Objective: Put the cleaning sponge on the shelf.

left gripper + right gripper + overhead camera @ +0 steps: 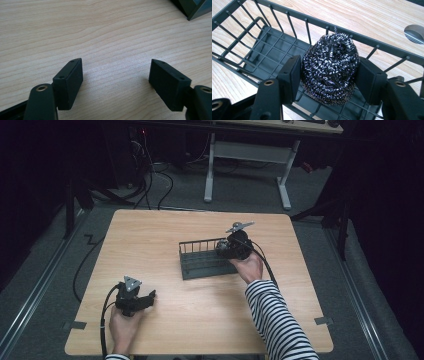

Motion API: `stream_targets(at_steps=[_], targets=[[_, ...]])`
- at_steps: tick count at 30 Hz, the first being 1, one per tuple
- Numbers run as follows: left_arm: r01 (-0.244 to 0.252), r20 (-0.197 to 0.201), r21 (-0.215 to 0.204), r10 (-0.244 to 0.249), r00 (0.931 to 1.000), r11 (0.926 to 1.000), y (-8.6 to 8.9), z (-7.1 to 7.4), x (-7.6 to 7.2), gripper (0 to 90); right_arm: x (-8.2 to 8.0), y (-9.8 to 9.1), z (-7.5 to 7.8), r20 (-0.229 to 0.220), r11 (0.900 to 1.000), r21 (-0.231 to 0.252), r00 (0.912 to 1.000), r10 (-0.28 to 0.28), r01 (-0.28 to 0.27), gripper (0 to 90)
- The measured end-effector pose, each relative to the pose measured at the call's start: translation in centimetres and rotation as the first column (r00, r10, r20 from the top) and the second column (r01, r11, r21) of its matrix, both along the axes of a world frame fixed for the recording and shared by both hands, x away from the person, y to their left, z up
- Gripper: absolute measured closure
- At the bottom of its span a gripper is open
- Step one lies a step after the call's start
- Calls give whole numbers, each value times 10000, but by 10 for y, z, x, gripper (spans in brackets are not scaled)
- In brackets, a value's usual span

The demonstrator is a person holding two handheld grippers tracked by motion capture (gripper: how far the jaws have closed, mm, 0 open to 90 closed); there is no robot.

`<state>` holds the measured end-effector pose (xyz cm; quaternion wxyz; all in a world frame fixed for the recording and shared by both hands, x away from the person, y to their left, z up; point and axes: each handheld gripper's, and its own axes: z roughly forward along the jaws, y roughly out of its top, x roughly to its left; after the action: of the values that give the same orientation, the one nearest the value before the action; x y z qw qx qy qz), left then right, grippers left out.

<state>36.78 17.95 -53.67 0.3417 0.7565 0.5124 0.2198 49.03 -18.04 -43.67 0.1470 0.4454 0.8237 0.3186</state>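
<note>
We see a light wooden table (pixel 170 235) carrying a dark wire basket (pixel 202 262) right of its middle; the left gripper (pixel 145 301) rests on the board near the front left edge.

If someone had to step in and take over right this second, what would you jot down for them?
Right gripper: over the wire basket, jaws either side of the steel scourer, which sits inside the basket at its right end. The pads look close to its sides or just touching; whether they are gripping it cannot be told.
Left gripper: open, empty, resting low over the bare table near the front left.
Done: scourer is in the basket.
Left: open the right jaws fully and draw the gripper back, taking care not to catch the wires.
</note>
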Motion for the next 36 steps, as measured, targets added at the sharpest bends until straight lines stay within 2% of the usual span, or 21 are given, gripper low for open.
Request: stream_targets(at_steps=[9, 15, 21, 25, 36], targets=[[8, -13, 6, -8, 10000, 10000, 0, 0, 0, 279, -4, -1, 6, 269, 9996, 291, 9996, -9, 1, 393], [9, -16, 4, -9, 10000, 10000, 0, 0, 0, 280, -6, -3, 10, 435, 9995, 318, 9991, 8, -22, 395], [1, 2, 4, -1, 10000, 10000, 0, 0, 0, 279, -17, -8, 24, 781, 9995, 291, 9969, 135, -158, 402], [7, -12, 5, -7, 10000, 10000, 0, 0, 0, 279, -24, -15, 33, 1044, 9985, 521, 9945, 115, -170, 409], [10, -15, 4, -10, 10000, 10000, 0, 0, 0, 279, -46, -38, 49, 1321, 9966, 810, 9912, 44, -152, 423]])
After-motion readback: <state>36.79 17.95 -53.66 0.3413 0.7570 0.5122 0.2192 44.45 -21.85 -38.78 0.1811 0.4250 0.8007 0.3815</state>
